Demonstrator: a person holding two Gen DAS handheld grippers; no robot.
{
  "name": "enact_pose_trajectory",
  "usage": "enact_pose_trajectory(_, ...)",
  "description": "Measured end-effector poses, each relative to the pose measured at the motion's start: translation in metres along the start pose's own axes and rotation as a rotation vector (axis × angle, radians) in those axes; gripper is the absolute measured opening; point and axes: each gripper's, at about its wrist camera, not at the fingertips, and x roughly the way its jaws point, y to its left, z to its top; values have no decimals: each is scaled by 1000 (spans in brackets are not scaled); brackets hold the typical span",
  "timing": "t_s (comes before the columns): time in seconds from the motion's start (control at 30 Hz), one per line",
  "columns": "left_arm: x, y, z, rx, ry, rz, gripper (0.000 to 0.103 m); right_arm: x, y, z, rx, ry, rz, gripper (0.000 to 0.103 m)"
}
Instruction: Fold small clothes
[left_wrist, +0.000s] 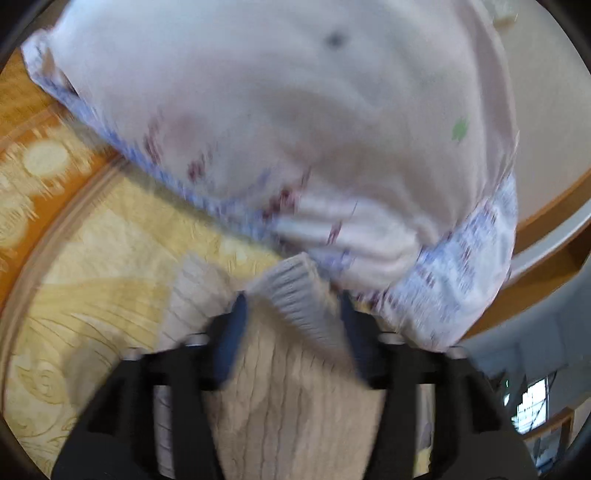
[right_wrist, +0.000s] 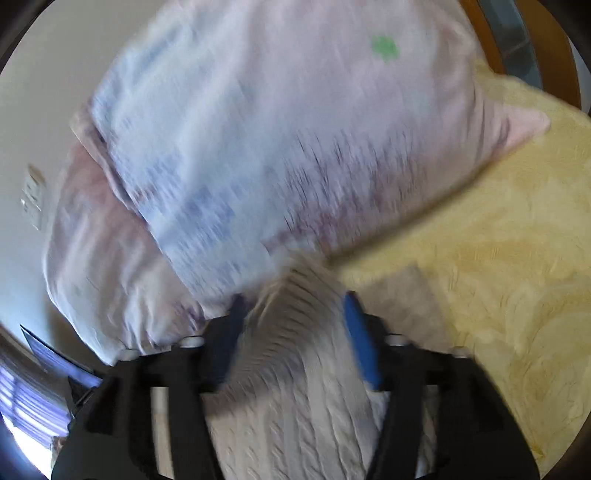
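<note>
A pale pink garment (left_wrist: 295, 110) with a blue and maroon patterned hem hangs in the air, blurred by motion; it also fills the right wrist view (right_wrist: 258, 147). A grey cable-knit garment (left_wrist: 291, 369) lies between the fingers of my left gripper (left_wrist: 293, 306), which is shut on it. In the right wrist view the same grey knit (right_wrist: 295, 369) runs between the fingers of my right gripper (right_wrist: 295, 310), which is shut on it. Both grippers hold the clothes lifted above the table.
A round table with a yellow patterned cloth (left_wrist: 92, 277) lies below; it shows at the right in the right wrist view (right_wrist: 498, 277). An orange patterned band (left_wrist: 33, 162) borders it. A wooden edge and a white wall (left_wrist: 546, 110) stand behind.
</note>
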Motion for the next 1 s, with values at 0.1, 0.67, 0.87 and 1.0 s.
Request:
enact_pose_trajectory(0.1,-27,-3,6,25,-35,-9,63,-24,4,-3,-54,-30,-10,66)
enact_pose_trajectory(0.67,-62,-3,-67,328,81,178,53,-59,-36,-72,-250,146,-157,30)
enact_pose_trajectory(0.87,-52,6,-77,312,116,196,23,-60,-37,-77,-275,142,-173,14)
enact_pose_trajectory(1.0,-53,11,-78,290,125,191,8,-67,-30,-80,-300,103,-187,11)
